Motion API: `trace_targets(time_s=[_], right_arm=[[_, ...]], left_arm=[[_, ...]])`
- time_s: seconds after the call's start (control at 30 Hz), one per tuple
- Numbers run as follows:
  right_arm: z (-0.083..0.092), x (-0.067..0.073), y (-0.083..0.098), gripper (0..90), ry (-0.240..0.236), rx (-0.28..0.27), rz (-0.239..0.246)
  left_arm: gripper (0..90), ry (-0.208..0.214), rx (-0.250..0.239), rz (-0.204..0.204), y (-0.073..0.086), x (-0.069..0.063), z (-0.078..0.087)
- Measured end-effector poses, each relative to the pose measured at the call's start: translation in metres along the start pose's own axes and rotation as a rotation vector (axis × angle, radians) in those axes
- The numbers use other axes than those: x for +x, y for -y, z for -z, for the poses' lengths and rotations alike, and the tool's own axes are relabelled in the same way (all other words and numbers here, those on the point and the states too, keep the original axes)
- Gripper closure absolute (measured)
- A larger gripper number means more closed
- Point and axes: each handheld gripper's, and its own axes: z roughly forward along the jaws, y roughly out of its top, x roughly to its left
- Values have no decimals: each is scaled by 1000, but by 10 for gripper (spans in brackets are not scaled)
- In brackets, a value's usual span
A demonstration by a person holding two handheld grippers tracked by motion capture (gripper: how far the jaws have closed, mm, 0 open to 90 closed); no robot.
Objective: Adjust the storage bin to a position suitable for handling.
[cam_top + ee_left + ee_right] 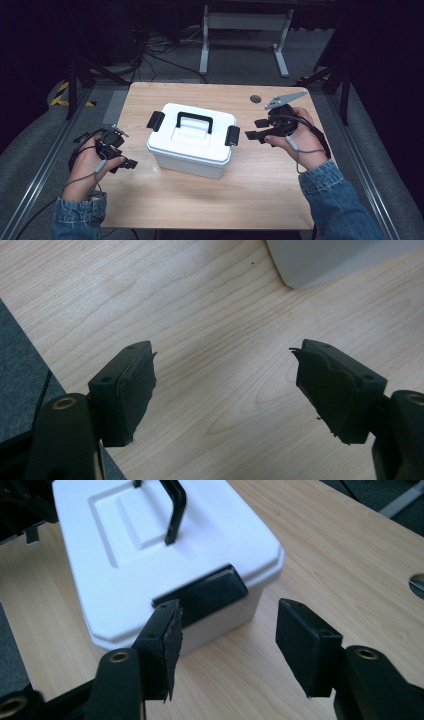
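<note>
A white lidded box (192, 142) stands in the middle of the wooden table (260, 190). It has a black handle (194, 120) on top and a black latch (232, 135) at each short end. My right gripper (254, 128) hovers just right of the box, open, with nothing between its fingers. In the right gripper view its open gripper (227, 612) faces the near latch (205, 595) of the box (125, 555), a short way off. My left gripper (125, 162) rests by the table's left edge, open (222, 352) over bare wood, with a corner of the box (325, 260) ahead.
A round cable hole (255, 99) sits in the table's far right part. Grey floor, metal rails and a white stand frame (245, 22) surround the table. Cables trail from both grippers over the person's hands.
</note>
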Motion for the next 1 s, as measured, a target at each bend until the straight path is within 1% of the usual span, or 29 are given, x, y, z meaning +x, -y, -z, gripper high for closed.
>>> trace_targets(time_s=[0.1, 0.13, 0.2, 0.27, 0.3, 0.37, 0.43, 0.5, 0.53, 0.57, 0.63, 0.8, 0.83, 0.87, 0.9, 0.97, 1.0], right_arm=[[-6, 6, -12, 471, -7, 10, 23], [-9, 9, -17, 480, -16, 15, 27], [-15, 13, -25, 487, -26, 22, 42], [-21, 16, -32, 487, -31, 27, 65], [-23, 17, -35, 489, -31, 29, 74], [-29, 20, -44, 484, -38, 28, 102], [-33, 22, -50, 478, -49, 33, 100], [-40, 25, -58, 451, -52, 43, 119], [-40, 25, -58, 451, -52, 43, 119], [-46, 27, -65, 437, -62, 49, 132], [-54, 29, -71, 432, -71, 60, 138], [-73, 35, -82, 423, -84, 82, 160], [-73, 35, -82, 423, -84, 82, 160], [-76, 36, -84, 422, -86, 86, 165], [-83, 37, -89, 421, -89, 95, 167], [-86, 37, -91, 421, -89, 97, 168], [-92, 38, -94, 421, -91, 109, 171]], left_arm=[[248, 3, -3, 5, 0, 0, 1], [248, 3, -3, -1, 0, 1, 1], [248, 1, -6, 3, 1, 1, 2], [248, 1, -10, -1, 1, 2, 2], [248, 1, -15, 8, 1, 2, 3], [248, 5, -16, 4, 0, 2, 3], [248, 6, -16, 2, 0, 3, 3], [248, 1, -21, -2, -1, 3, 3], [248, 1, -21, -2, -1, 3, 3], [248, 2, -19, 2, -1, 3, 3], [248, 5, -19, 1, -2, 4, 2], [247, 10, -21, 3, -1, 4, 2], [247, 10, -21, 3, -1, 4, 2], [247, 11, -20, 3, -1, 4, 2], [246, 11, -20, 2, -1, 4, 2], [246, 11, -21, 1, -1, 4, 2], [245, 11, -20, -1, -1, 4, 2]])
